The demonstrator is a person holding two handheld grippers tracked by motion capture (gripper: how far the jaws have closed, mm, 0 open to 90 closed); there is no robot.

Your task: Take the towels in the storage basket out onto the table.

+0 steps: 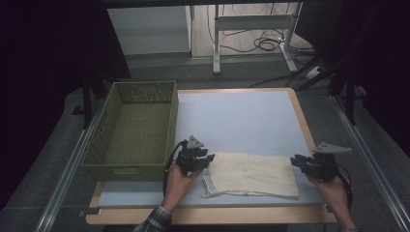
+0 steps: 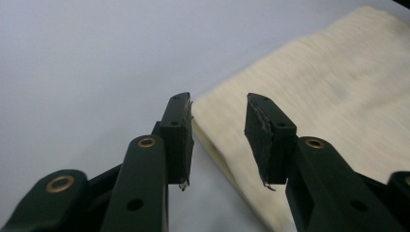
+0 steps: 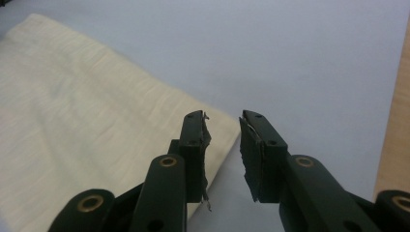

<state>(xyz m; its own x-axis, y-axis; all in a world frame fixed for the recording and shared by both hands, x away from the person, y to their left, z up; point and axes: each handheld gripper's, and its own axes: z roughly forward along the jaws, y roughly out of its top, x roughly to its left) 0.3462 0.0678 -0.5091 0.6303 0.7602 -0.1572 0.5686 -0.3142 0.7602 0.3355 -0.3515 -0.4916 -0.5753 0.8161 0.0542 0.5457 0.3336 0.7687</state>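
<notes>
Both tongs sit a bit open with nothing in them: our left gripper [image 1: 207,159] at the cloth's [image 1: 254,174] left end, our right gripper [image 1: 296,161] at its right end. That cloth lies folded flat on the table [image 1: 241,116], right beside the basket [image 1: 140,130], so we figure it's headed in there next.

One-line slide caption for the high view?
Both tools, left tool and right tool, open at opposite ends of folded cream cloth beside basket.
</notes>
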